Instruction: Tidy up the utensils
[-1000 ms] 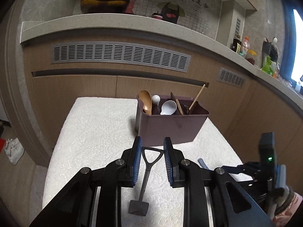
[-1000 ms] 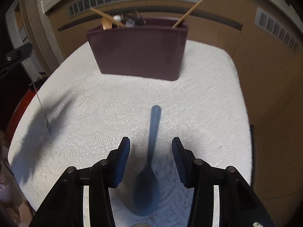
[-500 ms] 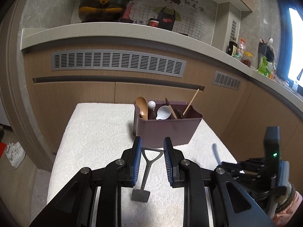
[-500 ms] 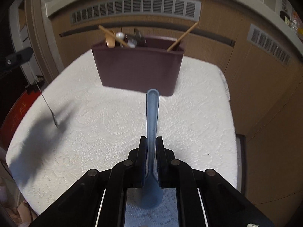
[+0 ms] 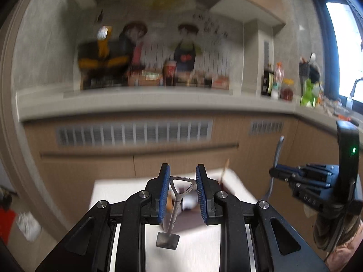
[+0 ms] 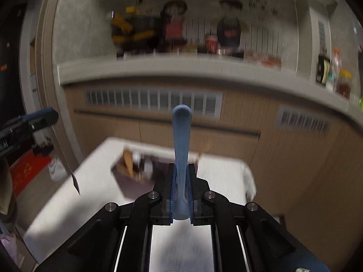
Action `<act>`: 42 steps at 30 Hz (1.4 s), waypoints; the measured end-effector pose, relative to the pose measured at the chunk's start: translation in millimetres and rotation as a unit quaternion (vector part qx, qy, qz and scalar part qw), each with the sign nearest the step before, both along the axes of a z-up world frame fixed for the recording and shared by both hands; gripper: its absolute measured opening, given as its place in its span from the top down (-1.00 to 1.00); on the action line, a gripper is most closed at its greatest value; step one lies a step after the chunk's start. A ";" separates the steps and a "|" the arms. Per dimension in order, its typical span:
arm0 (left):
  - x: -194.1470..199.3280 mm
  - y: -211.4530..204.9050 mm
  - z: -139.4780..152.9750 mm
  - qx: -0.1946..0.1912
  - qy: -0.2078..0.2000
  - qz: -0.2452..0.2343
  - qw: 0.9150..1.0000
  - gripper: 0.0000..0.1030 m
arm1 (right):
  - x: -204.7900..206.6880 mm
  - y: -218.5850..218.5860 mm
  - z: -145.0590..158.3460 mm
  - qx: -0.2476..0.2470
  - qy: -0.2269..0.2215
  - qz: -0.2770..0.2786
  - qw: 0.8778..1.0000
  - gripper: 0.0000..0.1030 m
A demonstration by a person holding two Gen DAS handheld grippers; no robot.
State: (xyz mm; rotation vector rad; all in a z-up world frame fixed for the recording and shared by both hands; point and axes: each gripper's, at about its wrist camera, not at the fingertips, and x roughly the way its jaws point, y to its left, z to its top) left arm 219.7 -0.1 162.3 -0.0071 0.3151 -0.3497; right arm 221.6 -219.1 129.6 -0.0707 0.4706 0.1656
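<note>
The left gripper (image 5: 182, 176) pinches a small metal shovel-shaped spoon (image 5: 176, 206) by its triangular loop handle, which spans the gap between the two blue-padded fingers (image 5: 164, 195); the shaft slopes down and toward the camera, and the flat square blade hangs in the air above the white cloth-covered table (image 5: 195, 247). The right gripper (image 6: 181, 185) is pressed tight on the neck of a blue spoon (image 6: 181, 140), its handle pointing away from the camera and up, rounded end topmost, while the bowl sits out of clear sight below the fingers. In the left wrist view the right gripper (image 5: 275, 173) shows at the right edge with the blue spoon (image 5: 276, 156) standing nearly upright in it. In the right wrist view the left gripper (image 6: 48, 116) appears at the left edge, with the thin metal spoon (image 6: 68, 167) dangling from it, blade lowest. Both spoons are held clear of the table. The dark reddish utensil box (image 6: 145, 167) stands on the table ahead of the right gripper, blurred, with a wooden spoon (image 6: 128, 163) and other pieces inside that cannot be made out. Behind it run wooden cabinets with vent grilles (image 6: 154, 100) and a grey countertop (image 6: 204, 68) crowded with a pot and bottles.
</note>
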 end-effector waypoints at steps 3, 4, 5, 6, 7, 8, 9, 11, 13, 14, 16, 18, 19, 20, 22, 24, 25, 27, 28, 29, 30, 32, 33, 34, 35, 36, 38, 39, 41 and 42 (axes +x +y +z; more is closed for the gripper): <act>16.6 -2.1 29.3 -0.010 -0.039 0.001 0.999 0.53 | 18.0 -1.8 41.4 0.010 -0.038 0.002 0.999 0.83; 23.3 -2.9 35.7 -0.014 -0.048 0.003 0.999 0.53 | 23.2 -2.3 49.0 0.013 -0.044 0.001 0.999 0.83; 30.7 -3.0 40.7 -0.021 -0.054 0.004 0.998 0.53 | 29.1 -2.9 55.8 0.014 -0.050 -0.001 0.999 0.83; 37.4 -2.5 43.7 -0.029 -0.056 0.003 0.998 0.53 | 35.4 -2.1 61.0 0.012 -0.055 -0.003 0.998 0.83; 46.9 -2.5 45.9 -0.039 -0.054 0.000 0.998 0.53 | 42.4 -1.0 64.7 0.010 -0.060 -0.003 0.998 0.83; 55.9 -2.4 47.5 -0.047 -0.052 -0.001 0.998 0.53 | 49.4 -0.4 65.8 0.008 -0.061 -0.004 0.998 0.83; 64.4 -2.8 48.0 -0.055 -0.050 -0.003 0.997 0.53 | 55.3 0.0 65.8 0.007 -0.060 -0.005 0.998 0.83; 78.7 -3.3 45.1 -0.066 -0.043 -0.007 0.997 0.53 | 65.2 0.8 61.3 0.007 -0.053 -0.003 0.999 0.83; 90.7 -5.6 38.7 -0.072 -0.036 -0.009 0.997 0.53 | 78.3 2.2 50.7 0.007 -0.038 0.002 0.999 0.83; 94.4 -7.4 35.0 -0.073 -0.033 -0.009 0.997 0.53 | 82.0 -0.1 43.4 0.011 -0.028 0.005 1.000 0.83; 105.6 -9.7 23.6 -0.080 -0.019 -0.015 0.996 0.53 | 92.4 1.1 28.6 0.013 -0.010 0.006 1.000 0.83; 115.0 -12.9 11.2 -0.085 -0.005 -0.023 0.996 0.53 | 101.0 3.0 14.0 0.014 0.005 0.010 1.000 0.83; 118.5 -14.5 4.4 -0.087 0.000 -0.027 0.996 0.53 | 106.2 4.0 4.8 0.016 0.015 0.011 1.000 0.83; 122.5 -16.1 -3.4 -0.087 0.004 -0.026 0.996 0.53 | 108.6 4.6 -1.6 0.018 0.020 0.012 1.000 0.83; 130.6 -18.8 -19.7 -0.087 0.020 -0.023 0.996 0.53 | 115.1 9.1 -20.4 0.019 0.035 0.013 0.999 0.83; 139.9 -19.1 -39.3 -0.095 0.050 -0.029 0.994 0.49 | 124.2 11.6 -41.6 0.025 0.060 0.016 0.998 0.82; 143.8 -19.4 -49.2 -0.097 0.066 -0.029 0.993 0.37 | 129.3 12.4 -54.0 0.031 0.079 0.020 0.996 0.81; 150.7 -18.5 -68.3 -0.101 0.099 -0.028 0.990 -0.15 | 136.0 13.7 -74.9 0.036 0.112 0.023 0.993 0.55; 152.6 -16.4 -78.0 -0.103 0.112 -0.022 0.988 -0.27 | 138.6 13.2 -85.6 0.036 0.126 0.017 0.991 0.22; 152.9 -14.5 -85.4 -0.103 0.120 -0.015 0.987 -0.27 | 138.6 12.1 -91.7 0.035 0.130 0.009 0.991 0.09; 151.7 -12.7 -91.6 -0.102 0.128 -0.008 0.986 -0.27 | 136.2 10.1 -99.4 0.033 0.131 -0.005 0.991 -0.01; 146.0 -7.7 -98.8 -0.104 0.138 0.003 0.985 -0.27 | 128.3 9.0 -106.4 0.020 0.132 -0.016 0.991 -0.01; 141.6 -5.4 -100.3 -0.105 0.140 0.007 0.985 -0.27 | 123.6 8.3 -107.4 0.018 0.132 -0.017 0.991 -0.01; 134.2 -2.2 -100.9 -0.104 0.140 0.015 0.985 -0.27 | 117.9 6.7 -107.2 0.017 0.131 -0.020 0.991 -0.01; 127.7 -0.1 -101.1 -0.102 0.139 0.022 0.985 -0.27 | 109.1 5.3 -105.8 0.017 0.128 -0.025 0.991 -0.01; 117.1 2.5 -100.2 -0.099 0.135 0.030 0.985 -0.28 | 97.5 5.3 -103.2 0.016 0.121 -0.028 0.992 -0.07; 91.1 6.2 -99.1 -0.085 0.125 0.046 0.987 -0.39 | 70.7 -1.1 -93.6 0.017 0.102 -0.041 0.994 -0.26; 79.6 8.1 -99.2 -0.078 0.120 0.053 0.988 -0.46 | 58.1 -1.9 -89.0 0.019 0.091 -0.047 0.995 -0.36; 47.3 12.6 -102.1 -0.056 0.110 0.069 0.990 -0.51 | 33.1 -5.0 -81.5 0.020 0.072 -0.057 0.996 -0.54; 32.2 12.9 -104.6 -0.044 0.105 0.079 0.990 -0.55 | 15.4 -5.8 -78.3 0.022 0.061 -0.061 0.996 -0.65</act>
